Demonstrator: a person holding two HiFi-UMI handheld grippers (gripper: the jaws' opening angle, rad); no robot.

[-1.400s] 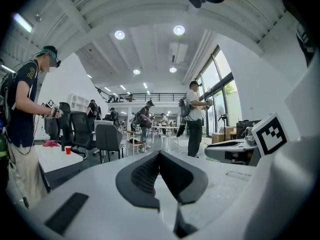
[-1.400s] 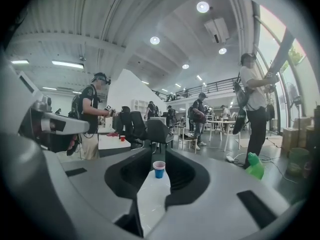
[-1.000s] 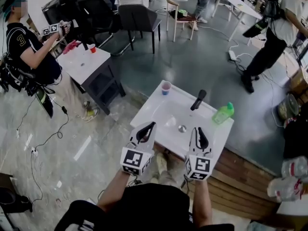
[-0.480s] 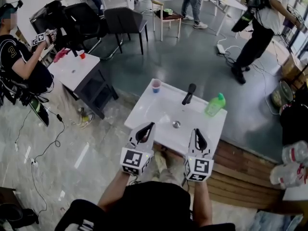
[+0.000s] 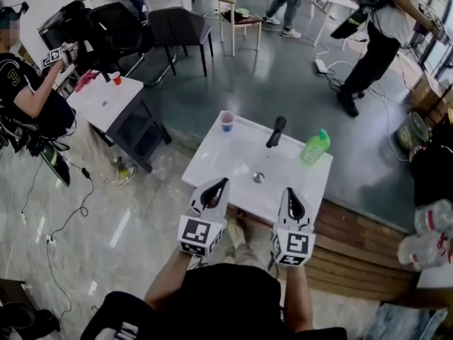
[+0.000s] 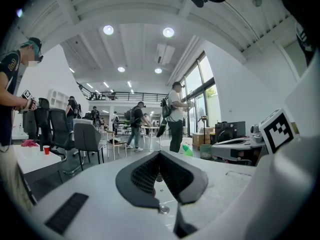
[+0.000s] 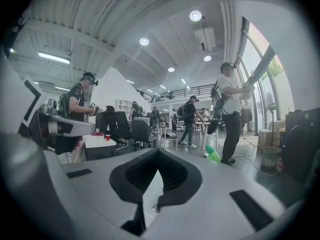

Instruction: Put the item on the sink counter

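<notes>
Cup (image 5: 226, 121) left, bottle (image 5: 315, 146) right of faucet (image 5: 275, 131)

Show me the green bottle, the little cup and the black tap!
green bottle (image 5: 314, 149), head view, middle of its body.
little cup (image 5: 226, 122), head view, its rim.
black tap (image 5: 275, 132), head view, its stem.

The right gripper's (image 5: 291, 193) jaws are closing: slightly apart before, their tips now meet with nothing between them. In the head view, the sink (image 5: 219, 154), the green bottle (image 5: 315, 147) and the standing person (image 5: 379, 37) now sit higher and further left.
</notes>
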